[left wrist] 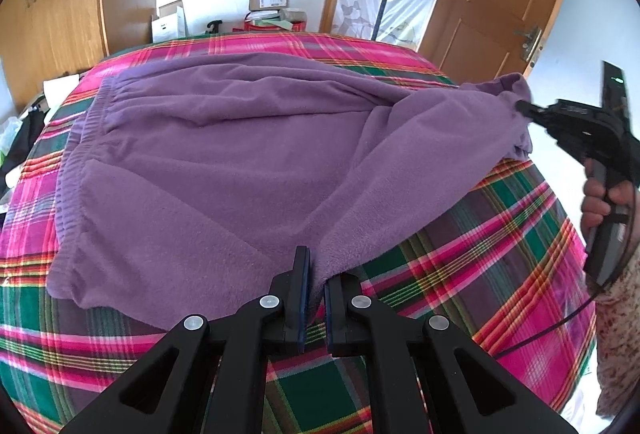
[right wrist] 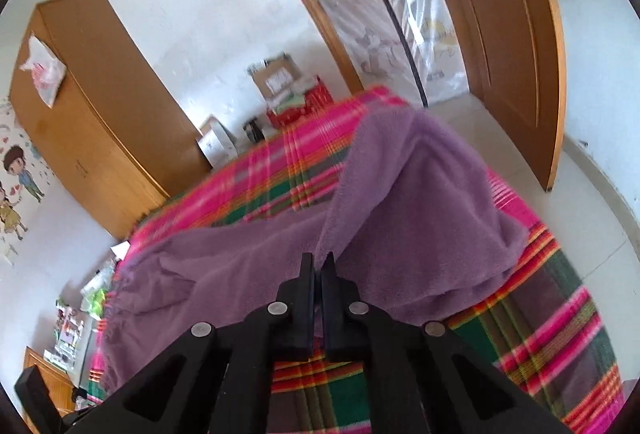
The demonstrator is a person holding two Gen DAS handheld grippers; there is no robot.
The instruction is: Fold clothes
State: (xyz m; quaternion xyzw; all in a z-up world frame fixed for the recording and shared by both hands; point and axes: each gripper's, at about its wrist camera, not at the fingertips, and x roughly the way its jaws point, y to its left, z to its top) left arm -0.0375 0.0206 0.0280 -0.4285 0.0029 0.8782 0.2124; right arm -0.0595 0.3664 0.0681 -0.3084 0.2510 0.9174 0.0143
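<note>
Left tongs (left wrist: pixel 313 280) clamped on purple fleece garment (left wrist: pixel 224 162) near edge; right tongs (right wrist: pixel 319 266) pinching lifted far corner.

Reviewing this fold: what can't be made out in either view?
- Left wrist view: near hem of the purple garment vanishes between the left tool.
- Right wrist view: the plaid blanket is motion-blurred; the right tool and raised fleece hide the garment's middle.
- Both: garment type unclear.
</note>
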